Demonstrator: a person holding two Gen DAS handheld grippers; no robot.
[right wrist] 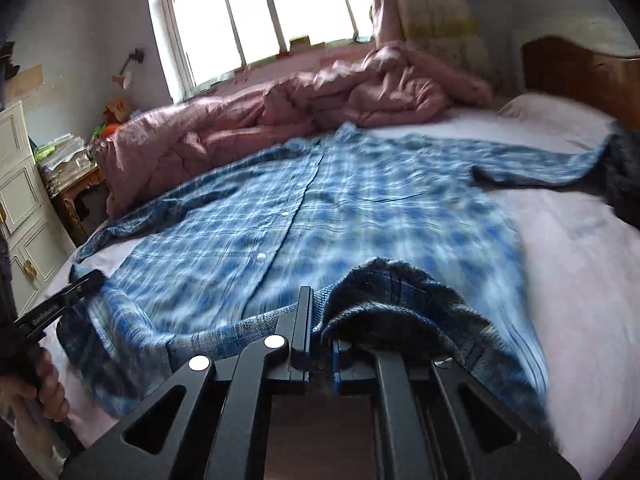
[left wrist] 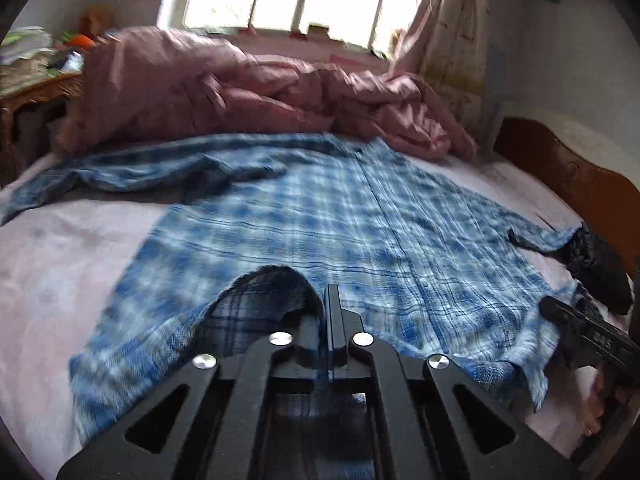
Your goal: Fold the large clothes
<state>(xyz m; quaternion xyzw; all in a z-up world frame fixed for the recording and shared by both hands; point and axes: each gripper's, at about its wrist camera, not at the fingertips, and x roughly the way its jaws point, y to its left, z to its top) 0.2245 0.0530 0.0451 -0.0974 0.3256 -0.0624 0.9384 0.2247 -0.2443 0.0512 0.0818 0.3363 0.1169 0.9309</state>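
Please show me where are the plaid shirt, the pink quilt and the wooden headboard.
plaid shirt (left wrist: 340,216): left wrist view, on its front panel.
pink quilt (left wrist: 192,88): left wrist view, on its bunched middle.
wooden headboard (right wrist: 572,66): right wrist view, on its top board.

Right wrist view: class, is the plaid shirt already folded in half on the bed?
No, the plaid shirt lies spread open across the bed, front up with its button placket visible and both sleeves stretched outward.

Home bedroom: bed (right wrist: 568,248) with pale pink sheet, wooden headboard (right wrist: 576,68), rumpled pink quilt (left wrist: 240,84), curtained window (right wrist: 256,12), cluttered bedside table (left wrist: 32,88), white cabinet (right wrist: 20,200), worn walls.
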